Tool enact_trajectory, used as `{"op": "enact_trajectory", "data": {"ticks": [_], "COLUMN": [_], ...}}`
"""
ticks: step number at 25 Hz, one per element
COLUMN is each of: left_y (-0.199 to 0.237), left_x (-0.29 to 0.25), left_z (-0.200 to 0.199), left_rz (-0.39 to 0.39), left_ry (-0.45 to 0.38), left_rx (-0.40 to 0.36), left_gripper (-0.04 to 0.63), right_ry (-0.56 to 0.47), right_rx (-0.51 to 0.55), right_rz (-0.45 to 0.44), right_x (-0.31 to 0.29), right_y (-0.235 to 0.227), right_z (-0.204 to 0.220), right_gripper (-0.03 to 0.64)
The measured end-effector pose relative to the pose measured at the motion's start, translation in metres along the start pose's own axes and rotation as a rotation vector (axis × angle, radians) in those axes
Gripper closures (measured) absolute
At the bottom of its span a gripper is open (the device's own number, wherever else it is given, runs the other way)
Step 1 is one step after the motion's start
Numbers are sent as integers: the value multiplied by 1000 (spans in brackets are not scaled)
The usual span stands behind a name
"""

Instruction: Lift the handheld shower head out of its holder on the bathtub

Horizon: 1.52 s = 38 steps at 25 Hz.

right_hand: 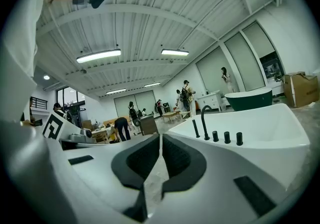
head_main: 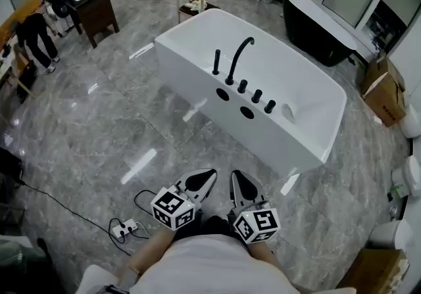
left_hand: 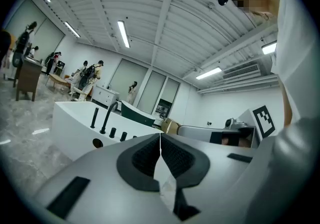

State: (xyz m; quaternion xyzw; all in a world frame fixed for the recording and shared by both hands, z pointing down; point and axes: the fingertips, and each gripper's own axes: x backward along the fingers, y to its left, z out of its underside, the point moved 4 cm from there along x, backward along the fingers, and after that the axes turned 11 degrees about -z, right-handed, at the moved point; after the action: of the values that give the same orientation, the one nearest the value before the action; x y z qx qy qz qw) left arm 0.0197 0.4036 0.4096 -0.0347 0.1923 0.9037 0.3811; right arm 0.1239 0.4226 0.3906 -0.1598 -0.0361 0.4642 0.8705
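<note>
The white bathtub (head_main: 309,122) stands on the grey marble floor ahead of me. On its near rim are a black arched spout (head_main: 238,56), three black knobs (head_main: 256,95) and, at the left end, the slim black handheld shower head (head_main: 216,62), upright in its holder. The shower head also shows in the left gripper view (left_hand: 94,118) and the right gripper view (right_hand: 195,128). My left gripper (head_main: 210,174) and right gripper (head_main: 235,177) are side by side close to my body, well short of the tub. Both are shut with nothing between their pads.
A black bathtub (head_main: 322,29) stands behind the white one, with cardboard boxes (head_main: 383,89) at the right. A power strip (head_main: 125,227) and its cable lie on the floor by my left side. A dark desk (head_main: 97,13) and several people are at the far left.
</note>
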Motion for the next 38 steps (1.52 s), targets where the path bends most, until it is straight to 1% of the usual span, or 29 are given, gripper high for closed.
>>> {"op": "enact_trajectory", "data": {"ticks": [3, 9, 15, 19, 23, 26, 30, 38], "left_y": [0, 6, 11, 18, 25, 28, 27, 40], "left_x": [3, 10, 17, 24, 33, 37, 41, 35], "left_z": [1, 5, 3, 4, 7, 9, 9, 10], "left_rz": [-1, -3, 16, 31, 35, 43, 56, 49], "left_ry": [3, 7, 0, 0, -2, 2, 10, 17], "left_rx": [4, 15, 13, 0, 2, 10, 2, 21], "left_gripper": [583, 583, 583, 583, 583, 583, 583, 583], "right_ry": [-2, -43, -60, -78, -92, -95, -99, -84], "right_rx": [-5, -46, -47, -55, -50, -53, -68, -70], "right_rz": [-2, -31, -38, -23, -34, -35, -24, -36], "right_x": [1, -3, -8, -12, -16, -18, -22, -33], "right_y": [2, 9, 19, 26, 39, 44, 43, 43], "right_z": [1, 2, 2, 7, 13, 16, 15, 19], "right_gripper": [586, 584, 584, 584, 584, 584, 584, 584]}}
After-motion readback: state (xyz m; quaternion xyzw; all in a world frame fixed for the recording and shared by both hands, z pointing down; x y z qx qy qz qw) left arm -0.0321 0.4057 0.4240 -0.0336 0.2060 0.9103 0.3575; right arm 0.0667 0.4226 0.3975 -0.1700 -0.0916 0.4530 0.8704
